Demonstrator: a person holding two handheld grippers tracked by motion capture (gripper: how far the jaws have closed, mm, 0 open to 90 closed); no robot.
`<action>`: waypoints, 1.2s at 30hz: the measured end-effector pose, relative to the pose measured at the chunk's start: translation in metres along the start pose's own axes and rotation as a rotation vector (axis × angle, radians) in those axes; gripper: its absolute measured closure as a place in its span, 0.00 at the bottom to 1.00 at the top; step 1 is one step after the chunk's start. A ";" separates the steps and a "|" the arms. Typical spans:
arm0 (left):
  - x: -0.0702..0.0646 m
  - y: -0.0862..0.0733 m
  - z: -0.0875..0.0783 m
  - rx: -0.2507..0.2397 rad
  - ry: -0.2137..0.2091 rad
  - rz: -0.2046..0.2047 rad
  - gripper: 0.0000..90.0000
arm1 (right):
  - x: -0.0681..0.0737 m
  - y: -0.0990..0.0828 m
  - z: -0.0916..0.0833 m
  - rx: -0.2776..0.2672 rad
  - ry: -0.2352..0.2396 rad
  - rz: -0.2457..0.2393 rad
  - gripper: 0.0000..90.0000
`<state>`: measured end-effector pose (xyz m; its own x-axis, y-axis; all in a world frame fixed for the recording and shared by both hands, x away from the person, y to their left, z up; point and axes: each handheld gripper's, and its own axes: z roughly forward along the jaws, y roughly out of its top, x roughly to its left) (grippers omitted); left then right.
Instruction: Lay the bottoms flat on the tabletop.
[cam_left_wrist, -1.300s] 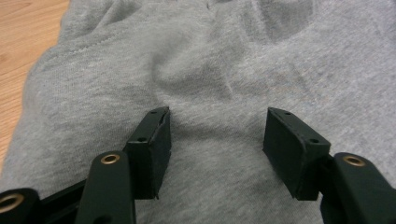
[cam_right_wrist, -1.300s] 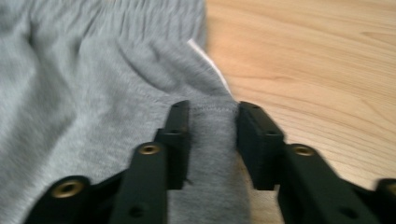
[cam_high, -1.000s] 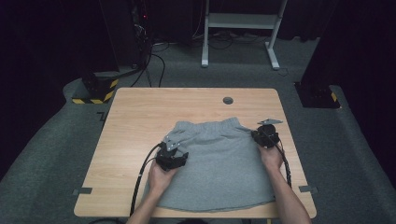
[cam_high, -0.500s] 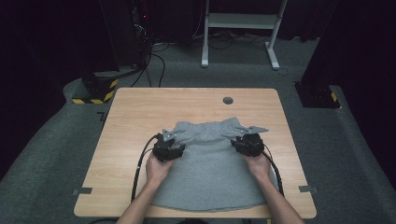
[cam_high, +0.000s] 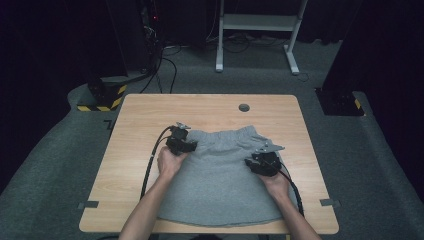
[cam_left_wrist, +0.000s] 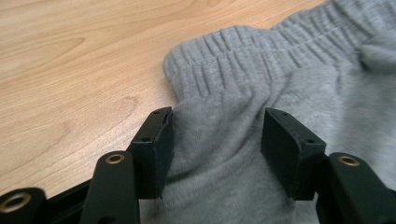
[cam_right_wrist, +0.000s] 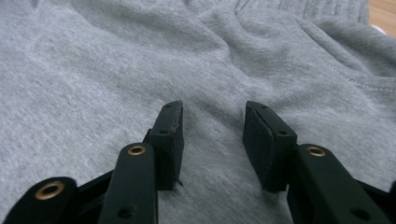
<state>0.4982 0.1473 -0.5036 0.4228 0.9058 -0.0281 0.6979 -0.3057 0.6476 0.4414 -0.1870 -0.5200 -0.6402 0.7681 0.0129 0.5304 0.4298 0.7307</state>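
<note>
Left gripper (cam_high: 181, 141), jaws apart, at grey sweat shorts' (cam_high: 220, 175) waistband corner, 10 o'clock on cloth. Right gripper (cam_high: 263, 162), jaws apart, at 3 o'clock edge. Shorts flat on wooden table (cam_high: 135, 130).

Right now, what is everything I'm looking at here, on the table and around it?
Table: one, light wood, centre of the high view.
Garment: one, grey, elastic waistband at the far edge, spread on the table's near half.
Round hole cover: one, dark grey, far part of the tabletop.
White frame: one, on the floor beyond the table.
Yellow-and-black striped base: one, floor at far left.
Cables: several, black, floor behind the table.
Left gripper: one, black, open, at the garment's left waistband corner.
Right gripper: one, black, open, over the garment's right side.
Hands: two, left hand, right hand, coming in from the near edge.
</note>
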 end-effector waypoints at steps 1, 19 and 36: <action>0.001 0.001 0.001 0.006 -0.002 0.003 0.49 | 0.001 -0.001 0.000 -0.002 -0.003 -0.001 0.63; 0.011 0.014 0.000 -0.029 0.090 0.035 0.63 | -0.003 0.001 0.003 -0.004 -0.013 -0.031 0.58; -0.035 -0.063 -0.039 -0.044 -0.095 0.148 0.48 | 0.015 -0.011 -0.008 -0.003 -0.018 -0.062 0.53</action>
<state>0.4168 0.1460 -0.5142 0.5728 0.8197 -0.0003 0.5988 -0.4182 0.6830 0.4217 -0.1843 -0.5220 -0.6615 0.7485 -0.0453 0.4880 0.4756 0.7319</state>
